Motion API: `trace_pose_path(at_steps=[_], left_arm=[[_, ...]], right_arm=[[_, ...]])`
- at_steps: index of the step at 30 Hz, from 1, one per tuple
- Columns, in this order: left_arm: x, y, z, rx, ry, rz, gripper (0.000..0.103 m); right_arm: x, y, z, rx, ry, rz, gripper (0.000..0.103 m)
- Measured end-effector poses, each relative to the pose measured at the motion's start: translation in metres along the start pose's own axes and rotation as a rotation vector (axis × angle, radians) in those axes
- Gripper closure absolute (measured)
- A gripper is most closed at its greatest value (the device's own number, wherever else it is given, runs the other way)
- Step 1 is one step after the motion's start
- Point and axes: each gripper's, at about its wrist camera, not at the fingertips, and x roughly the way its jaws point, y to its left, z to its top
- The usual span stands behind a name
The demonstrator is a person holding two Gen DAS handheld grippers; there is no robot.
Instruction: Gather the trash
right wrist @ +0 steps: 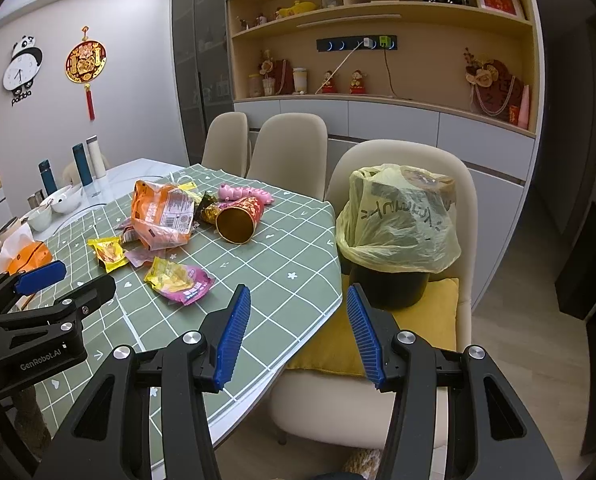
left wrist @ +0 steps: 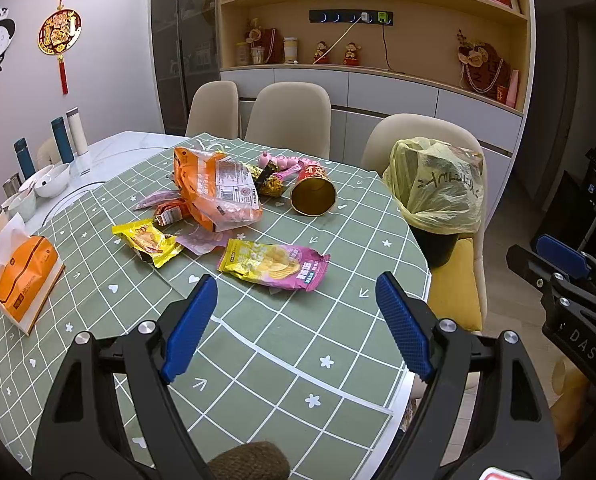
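A tabletop [left wrist: 257, 360] under a green checked cloth [left wrist: 318, 236] carries a scatter of snack litter: a yellow-and-pink chip packet [left wrist: 273, 266] nearest, a small yellow wrapper [left wrist: 147, 242] to its left, a large orange bag [left wrist: 217, 192] behind, and a red paper cup [left wrist: 313, 192] on its side to the right, mouth facing near. An orange tissue box [left wrist: 23, 276] sits at the left edge. On the bare white far-left end stand white bowls [left wrist: 51, 180] and three flasks [left wrist: 63, 140].
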Motion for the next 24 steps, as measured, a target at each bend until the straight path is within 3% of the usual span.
trace_pose_path(at_steps=[24], left_arm=[[0.0, 0.009, 0.001, -0.015, -0.006, 0.025, 0.026]], right_arm=[[0.007, 0.004, -0.001, -0.007, 0.021, 0.051, 0.056]])
